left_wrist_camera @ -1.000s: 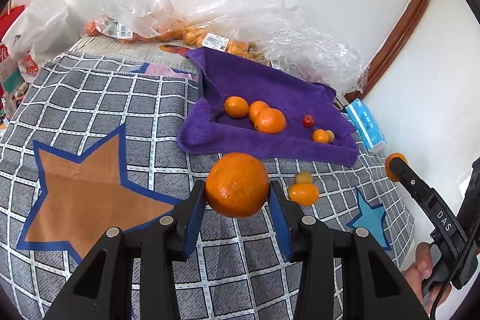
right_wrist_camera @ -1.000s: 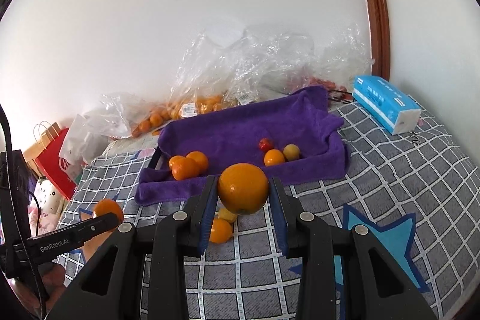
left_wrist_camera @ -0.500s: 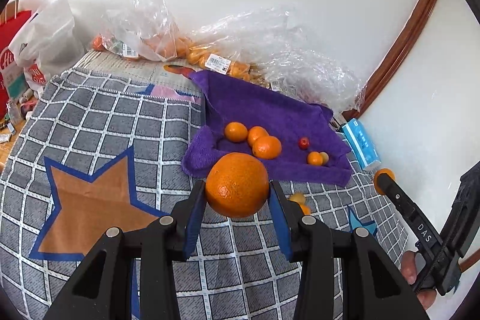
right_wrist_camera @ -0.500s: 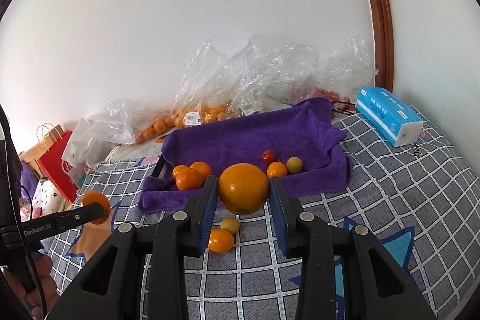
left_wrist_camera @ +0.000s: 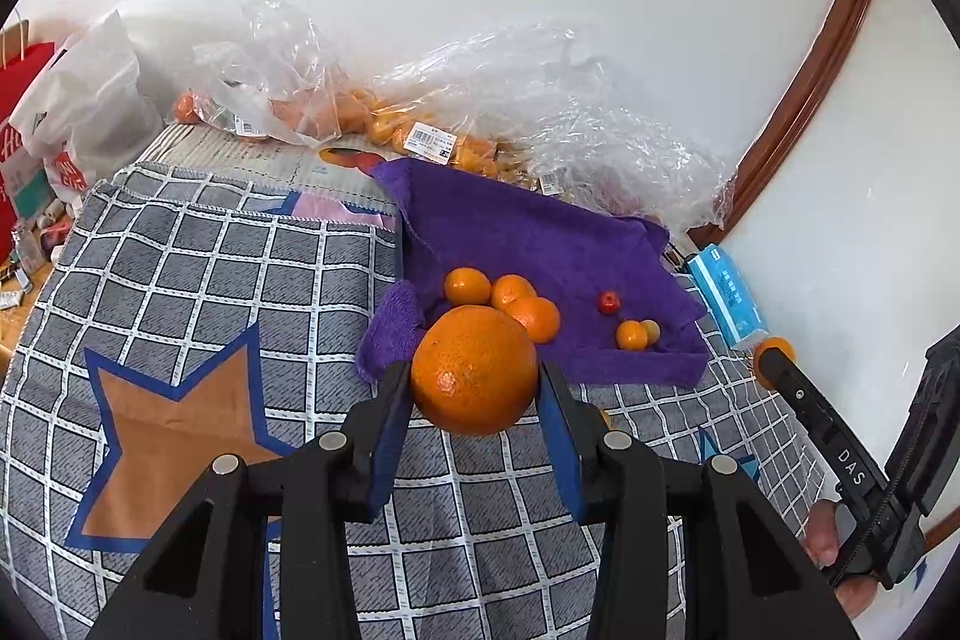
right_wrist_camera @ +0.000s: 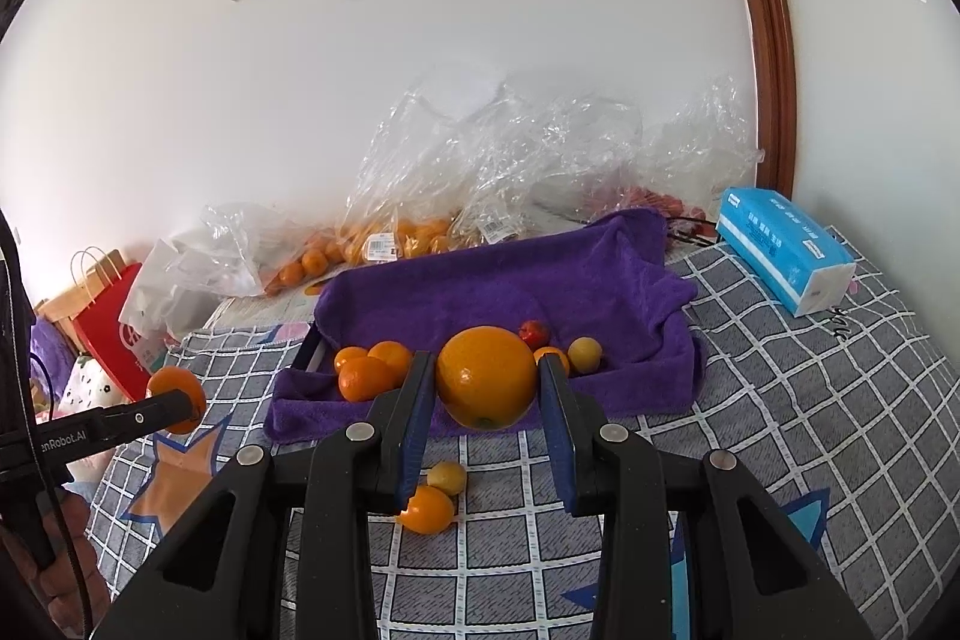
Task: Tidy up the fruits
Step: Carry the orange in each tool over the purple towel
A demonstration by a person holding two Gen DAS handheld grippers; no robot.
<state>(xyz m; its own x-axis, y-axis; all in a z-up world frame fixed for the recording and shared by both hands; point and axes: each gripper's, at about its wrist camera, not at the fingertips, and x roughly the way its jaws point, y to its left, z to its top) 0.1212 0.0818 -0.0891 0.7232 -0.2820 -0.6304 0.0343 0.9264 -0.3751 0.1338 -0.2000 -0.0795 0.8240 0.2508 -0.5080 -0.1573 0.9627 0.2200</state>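
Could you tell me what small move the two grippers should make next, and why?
Probably carry the left gripper forward over the purple towel and lower its large orange beside the three small oranges there. Both grippers already hold large oranges, the right gripper too, and the sorted fruit lies on that towel.

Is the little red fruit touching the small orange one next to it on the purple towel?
Apart. Left wrist view shows purple towel between red fruit and small orange fruit.

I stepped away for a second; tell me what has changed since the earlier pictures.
Both grippers have moved up and back from the purple towel, which sits lower and smaller in both views. Nothing was taken or released: the left gripper still clamps its orange, the right gripper its orange. The fruit on the towel is unmoved.
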